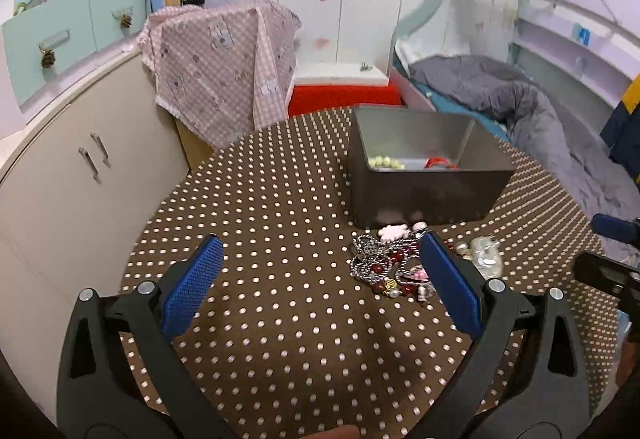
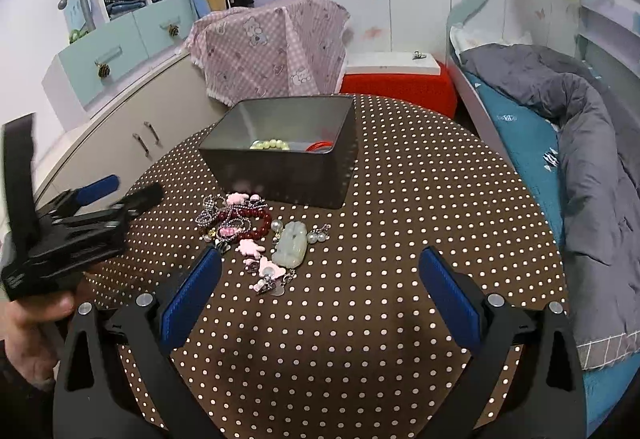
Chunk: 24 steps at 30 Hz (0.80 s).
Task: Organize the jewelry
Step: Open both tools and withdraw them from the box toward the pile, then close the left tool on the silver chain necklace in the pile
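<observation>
**Ana:** Grey metal, that box [image 2: 280, 159], and it sits open at twelve o'clock on the dotted tablecloth [image 2: 400, 239], so pieces can simply be dropped in. A pale bead bracelet [image 2: 270, 144] and something red [image 2: 320, 146] lie at the bottom already, so I judge the sorting is partly done.

**Ben:** And what remains?

**Ana:** The jewelry pile [image 2: 256, 231] lies just beside the box's near wall: dark red beads, silver chain, pink charms, a pale green pendant [image 2: 292, 243], all tangled together.

**Ben:** The claws?

**Ana:** Both spread wide and holding nothing. The right gripper [image 2: 320, 287] hovers over the cloth with the pile at its eleven o'clock. The left gripper [image 1: 320, 275] has the heap at its one o'clock, partly hidden by its right-side finger.

**Ben:** Anything in the way?

**Ana:** Mostly the tangle itself; lifting one strand could drag others. The box wall stands close behind the heap. The bed [image 2: 560, 119] at three o'clock and the cupboard [image 2: 132, 131] at ten are well clear.
</observation>
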{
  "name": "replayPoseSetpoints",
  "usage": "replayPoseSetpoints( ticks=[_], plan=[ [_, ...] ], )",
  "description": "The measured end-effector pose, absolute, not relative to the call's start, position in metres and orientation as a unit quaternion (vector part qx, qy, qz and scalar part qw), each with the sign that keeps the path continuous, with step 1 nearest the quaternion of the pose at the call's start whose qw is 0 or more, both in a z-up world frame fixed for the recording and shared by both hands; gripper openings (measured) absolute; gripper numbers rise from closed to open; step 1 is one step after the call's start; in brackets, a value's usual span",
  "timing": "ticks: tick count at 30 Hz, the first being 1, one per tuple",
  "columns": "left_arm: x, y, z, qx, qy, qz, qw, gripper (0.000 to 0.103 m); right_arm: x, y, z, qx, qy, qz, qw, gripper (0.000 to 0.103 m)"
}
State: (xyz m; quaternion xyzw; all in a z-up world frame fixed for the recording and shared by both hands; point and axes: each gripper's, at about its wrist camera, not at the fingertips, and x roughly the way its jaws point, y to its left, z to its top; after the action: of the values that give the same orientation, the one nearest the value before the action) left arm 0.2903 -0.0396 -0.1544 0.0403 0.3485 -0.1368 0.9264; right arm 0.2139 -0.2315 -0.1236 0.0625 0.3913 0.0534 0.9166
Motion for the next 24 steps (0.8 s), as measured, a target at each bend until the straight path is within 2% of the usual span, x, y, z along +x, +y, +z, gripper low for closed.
replayPoseSetpoints(
  ticks=[5, 7, 9, 10, 11, 14, 16, 17, 19, 24],
  plan=[
    [0.313, -0.049, -0.179, 0.053, 0.384, -0.138, 0.911, 0.078, 0.222, -0.229, -0.133, 0.060, 0.405, 0.058, 0.910, 0.095],
    [0.319, -0.053, -0.187, 0.058, 0.394, -0.139, 0.907, 0.075, 0.223, -0.230, -0.138, 0.061, 0.411, 0.061, 0.908, 0.095],
    [0.322, -0.057, -0.193, 0.059, 0.406, -0.147, 0.900, 0.065, 0.224, -0.228, -0.141, 0.060, 0.414, 0.064, 0.906, 0.095],
    [0.322, -0.057, -0.194, 0.054, 0.408, -0.155, 0.898, 0.057, 0.224, -0.227, -0.143, 0.060, 0.416, 0.066, 0.905, 0.095],
    [0.321, -0.058, -0.194, 0.048, 0.409, -0.168, 0.896, 0.038, 0.224, -0.226, -0.144, 0.060, 0.417, 0.069, 0.904, 0.095],
    [0.320, -0.062, -0.192, 0.044, 0.410, -0.195, 0.890, 0.013, 0.226, -0.222, -0.150, 0.058, 0.423, 0.076, 0.901, 0.095],
    [0.318, -0.064, -0.191, 0.048, 0.407, -0.202, 0.890, 0.012, 0.226, -0.219, -0.152, 0.055, 0.424, 0.082, 0.900, 0.094],
    [0.316, -0.063, -0.189, 0.044, 0.405, -0.207, 0.889, 0.006, 0.226, -0.217, -0.153, 0.053, 0.425, 0.084, 0.900, 0.093],
    [0.312, -0.059, -0.184, 0.034, 0.397, -0.210, 0.893, 0.002, 0.226, -0.212, -0.156, 0.047, 0.428, 0.089, 0.898, 0.088],
    [0.300, -0.046, -0.167, 0.028, 0.375, -0.221, 0.900, 0.002, 0.229, -0.203, -0.166, 0.043, 0.441, 0.099, 0.891, 0.073]
  ],
)
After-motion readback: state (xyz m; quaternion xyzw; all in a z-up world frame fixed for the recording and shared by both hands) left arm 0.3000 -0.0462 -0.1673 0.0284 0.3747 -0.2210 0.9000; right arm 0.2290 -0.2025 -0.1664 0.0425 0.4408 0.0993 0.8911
